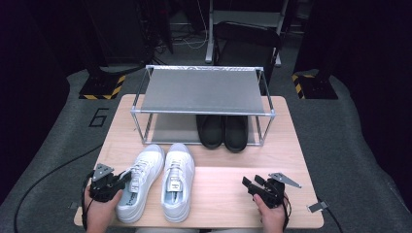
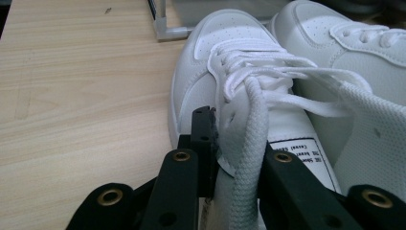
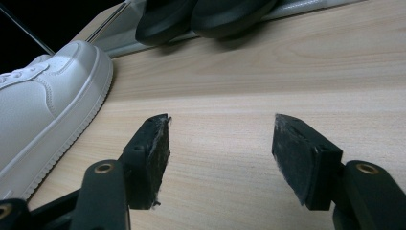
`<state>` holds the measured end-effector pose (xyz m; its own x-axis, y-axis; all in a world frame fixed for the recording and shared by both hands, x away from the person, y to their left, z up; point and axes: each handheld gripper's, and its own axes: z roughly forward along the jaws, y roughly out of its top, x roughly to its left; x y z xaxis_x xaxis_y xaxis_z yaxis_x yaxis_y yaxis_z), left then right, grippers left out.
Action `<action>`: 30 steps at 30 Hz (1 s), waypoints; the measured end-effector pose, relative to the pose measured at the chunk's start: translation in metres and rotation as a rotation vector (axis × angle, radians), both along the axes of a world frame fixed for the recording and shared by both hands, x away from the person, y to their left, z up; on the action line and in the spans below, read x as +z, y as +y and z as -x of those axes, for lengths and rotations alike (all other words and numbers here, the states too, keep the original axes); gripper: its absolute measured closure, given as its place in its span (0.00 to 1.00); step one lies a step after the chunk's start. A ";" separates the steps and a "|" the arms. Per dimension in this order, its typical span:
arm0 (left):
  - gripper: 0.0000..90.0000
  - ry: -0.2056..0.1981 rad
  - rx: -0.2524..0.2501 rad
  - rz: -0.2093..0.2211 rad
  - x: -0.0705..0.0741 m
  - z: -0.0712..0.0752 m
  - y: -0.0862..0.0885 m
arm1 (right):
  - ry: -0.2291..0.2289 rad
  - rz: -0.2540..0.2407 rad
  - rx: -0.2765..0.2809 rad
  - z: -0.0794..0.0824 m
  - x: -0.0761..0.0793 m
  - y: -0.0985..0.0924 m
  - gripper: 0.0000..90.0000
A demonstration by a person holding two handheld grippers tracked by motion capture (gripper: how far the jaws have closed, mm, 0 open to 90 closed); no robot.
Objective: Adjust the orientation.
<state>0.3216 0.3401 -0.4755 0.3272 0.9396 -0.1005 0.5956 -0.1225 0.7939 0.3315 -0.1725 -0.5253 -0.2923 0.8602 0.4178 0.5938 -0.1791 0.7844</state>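
White sneaker [image 2: 268, 86], tongue label too small to read, clamped by left tool [image 2: 234, 158]; right tool [image 3: 220, 158] wide.

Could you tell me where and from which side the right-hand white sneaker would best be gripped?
Probably the collar wall at the heel of the right-hand white sneaker, taken from its outer side by the right gripper, whose jaws stand open over bare table. The shoe's opening faces up, so one jaw could go inside. The left gripper grips the left sneaker similarly.
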 end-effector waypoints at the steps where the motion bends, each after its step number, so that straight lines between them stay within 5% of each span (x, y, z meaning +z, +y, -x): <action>1: 0.89 0.007 -0.002 -0.001 0.000 0.000 0.000 | 0.000 0.001 0.000 0.000 0.000 0.000 0.42; 12: 0.78 0.065 -0.019 -0.053 0.006 0.001 -0.001 | 0.007 0.008 0.003 0.000 -0.001 0.000 0.42; 22: 0.86 0.073 -0.017 -0.131 0.005 0.001 -0.007 | 0.006 0.001 0.005 0.000 -0.002 0.000 0.42; 30: 0.92 0.069 -0.002 -0.101 0.005 0.001 -0.004 | 0.014 -0.001 0.002 -0.001 -0.002 0.000 0.42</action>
